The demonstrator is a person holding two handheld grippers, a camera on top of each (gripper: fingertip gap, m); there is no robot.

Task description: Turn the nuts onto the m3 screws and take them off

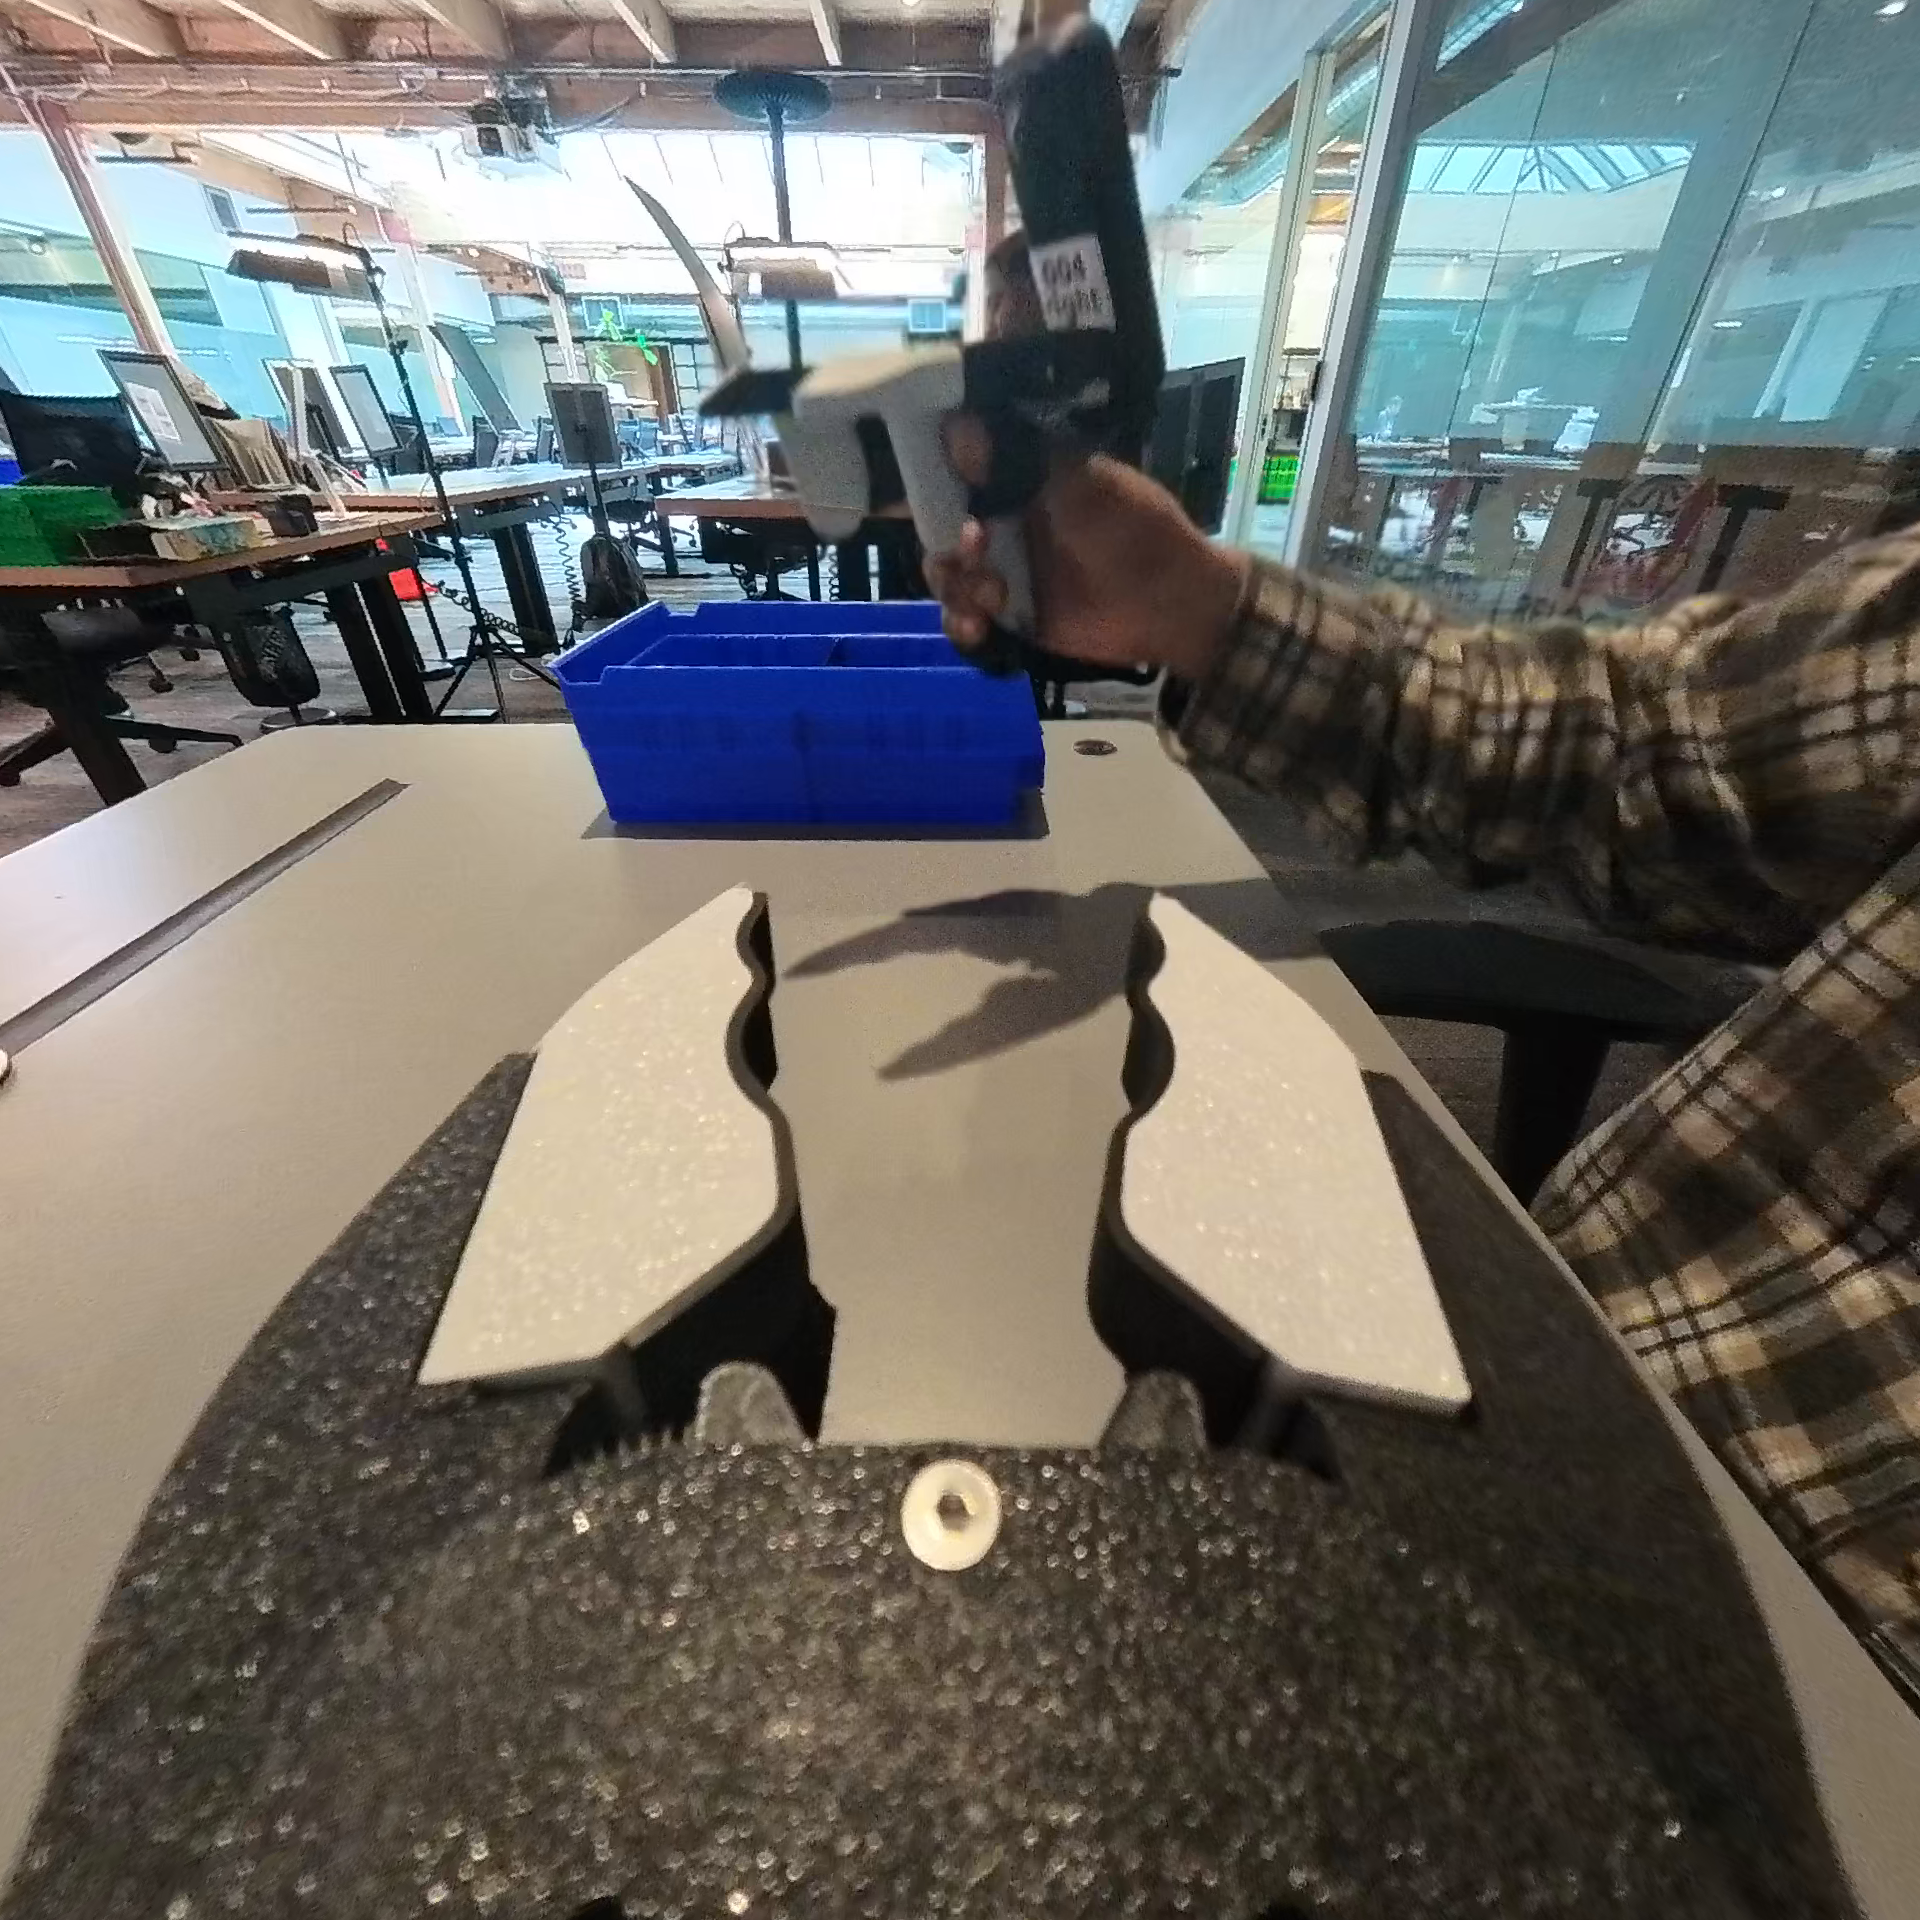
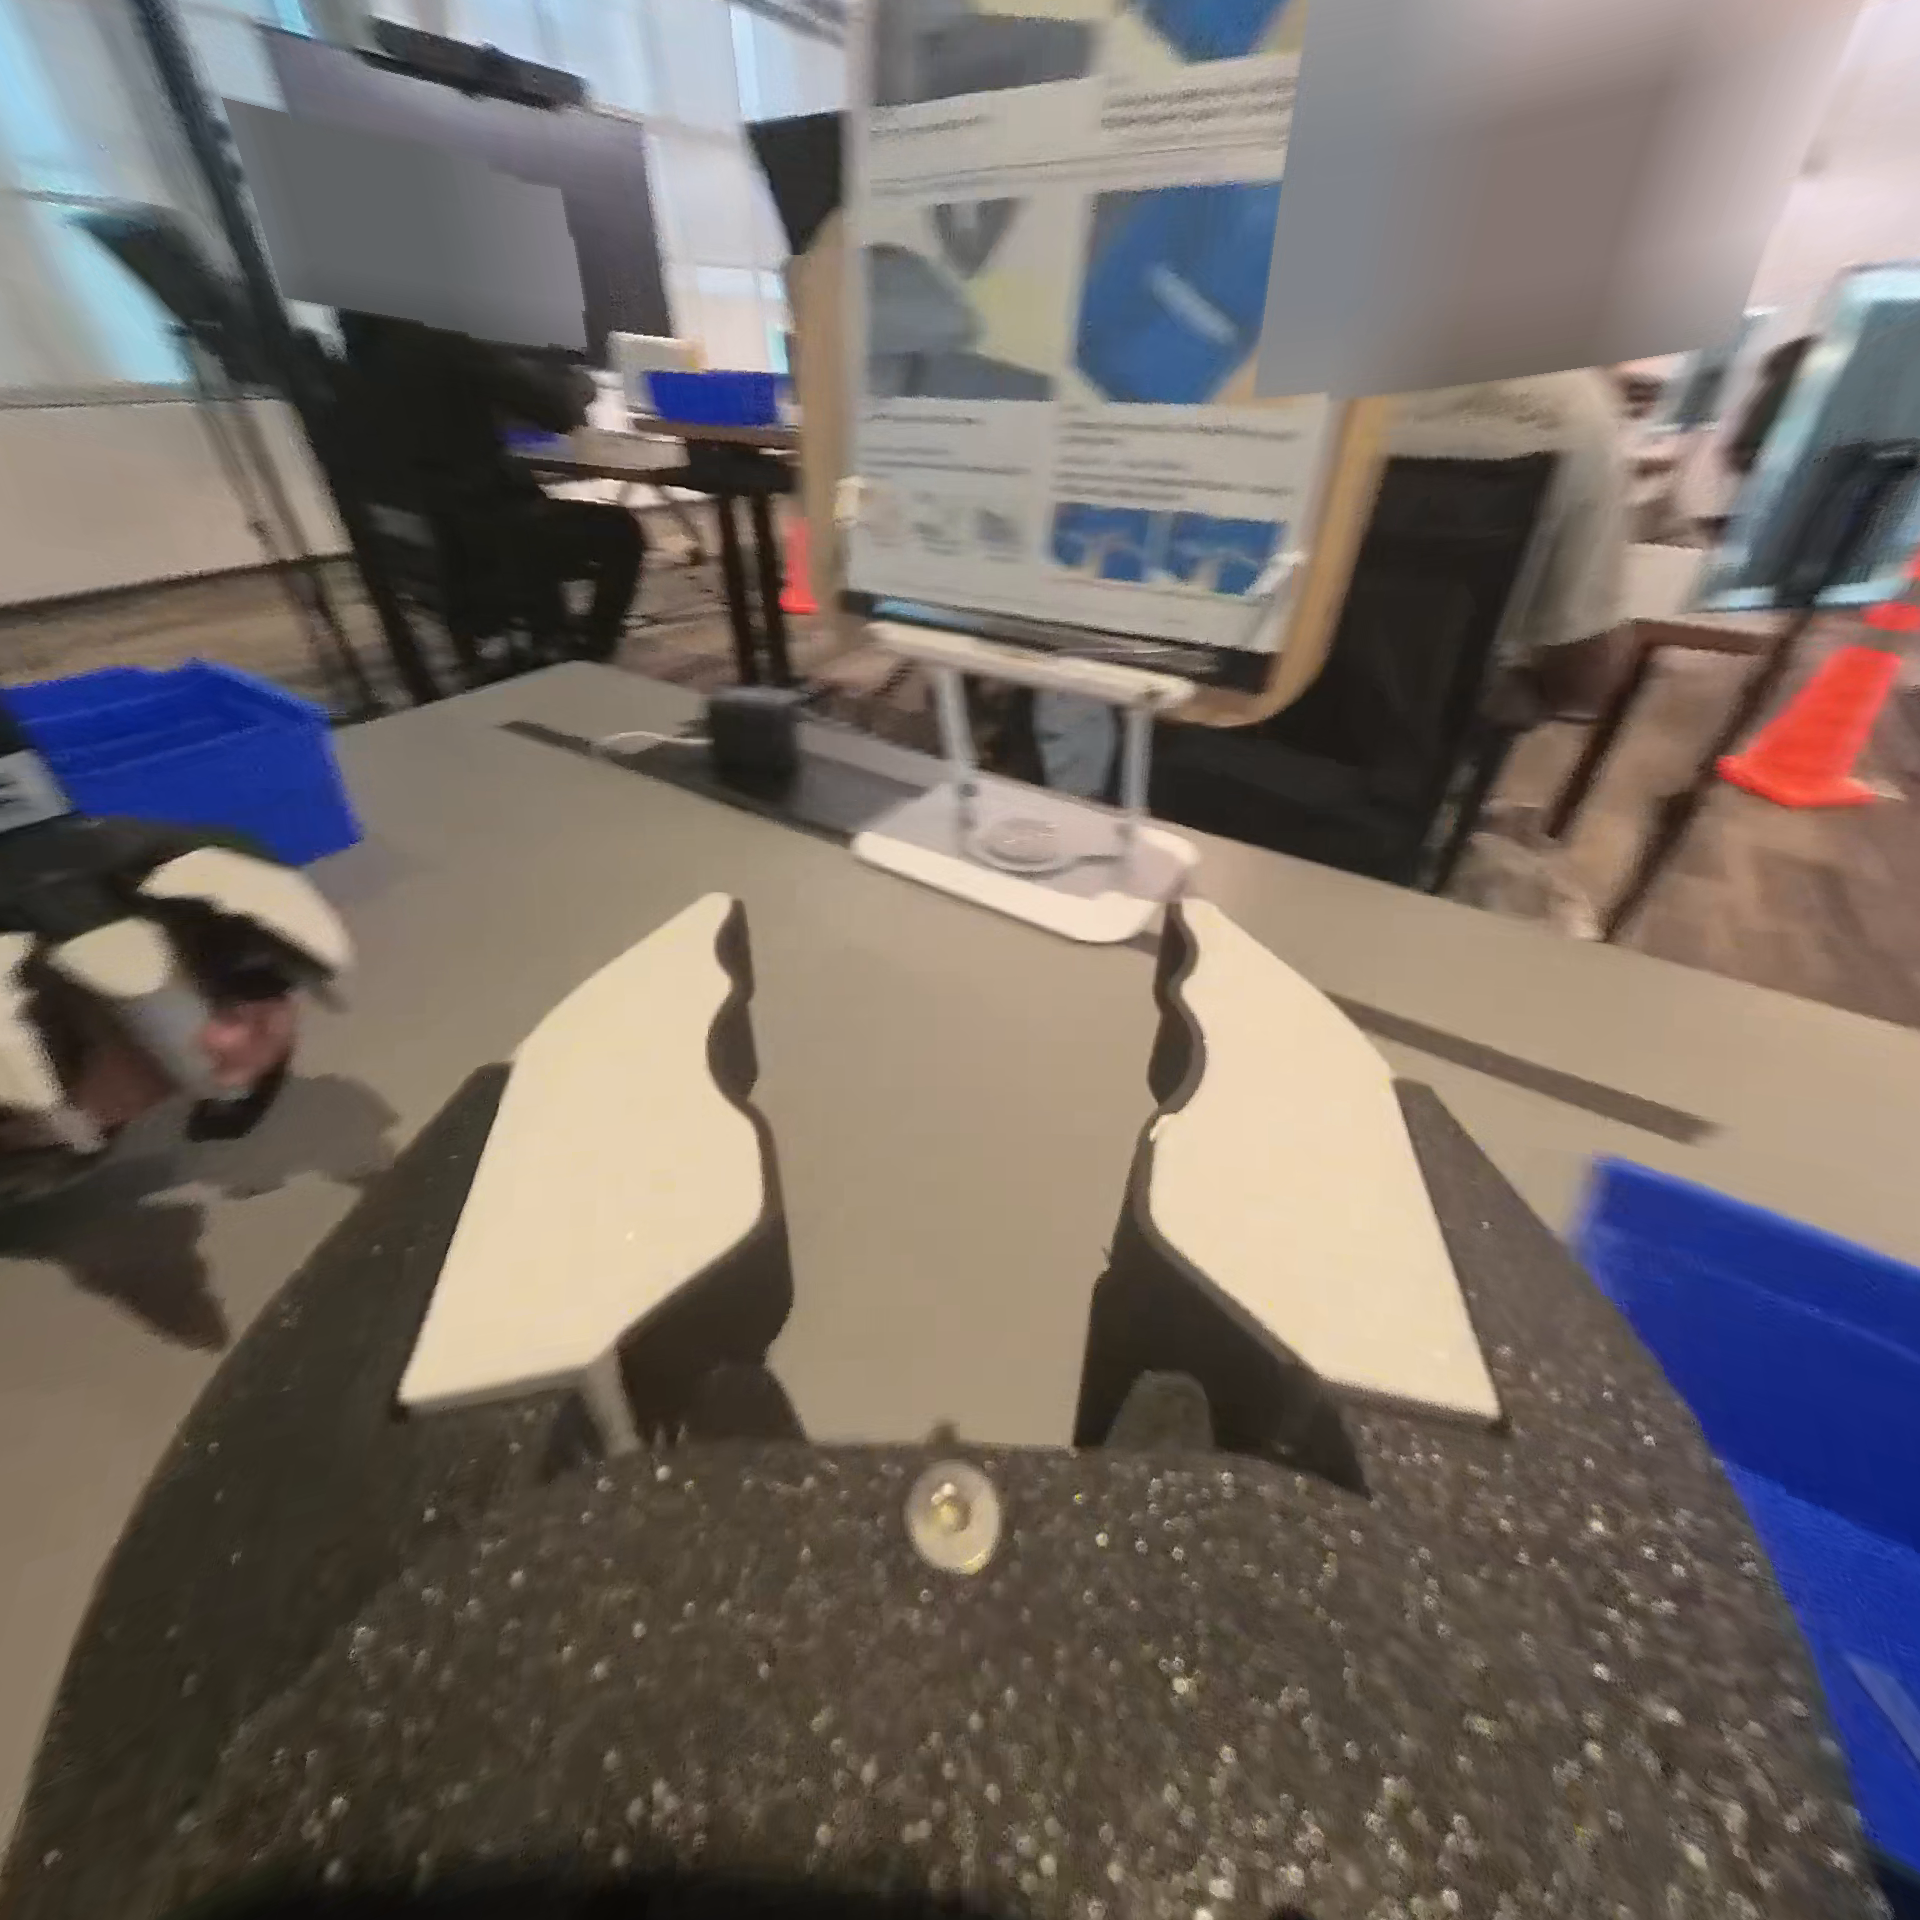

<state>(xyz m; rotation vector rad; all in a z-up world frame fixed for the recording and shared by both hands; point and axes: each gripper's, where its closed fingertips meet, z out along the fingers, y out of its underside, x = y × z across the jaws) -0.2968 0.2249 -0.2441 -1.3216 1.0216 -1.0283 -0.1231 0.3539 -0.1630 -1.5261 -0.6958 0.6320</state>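
Observation:
No nuts or screws show in either view. My left gripper (image 1: 954,914) is open and empty, low over the grey table (image 1: 312,1039). A blue divided bin (image 1: 800,727) stands ahead of it near the table's far edge. A hand in a plaid sleeve (image 1: 1507,748) holds my right gripper (image 1: 831,447) high above that bin, blurred. In the right wrist view my right gripper (image 2: 956,920) is open and empty above the table (image 2: 935,1143). The left gripper (image 2: 197,966) shows at the far left, beside the blue bin (image 2: 187,758).
A second blue bin (image 2: 1766,1403) is close at the right. A screen on a white stand (image 2: 1029,862) and a small black box (image 2: 753,743) sit at the table's far side. A dark groove (image 1: 208,914) runs along the table. Desks, chairs and orange cones stand beyond.

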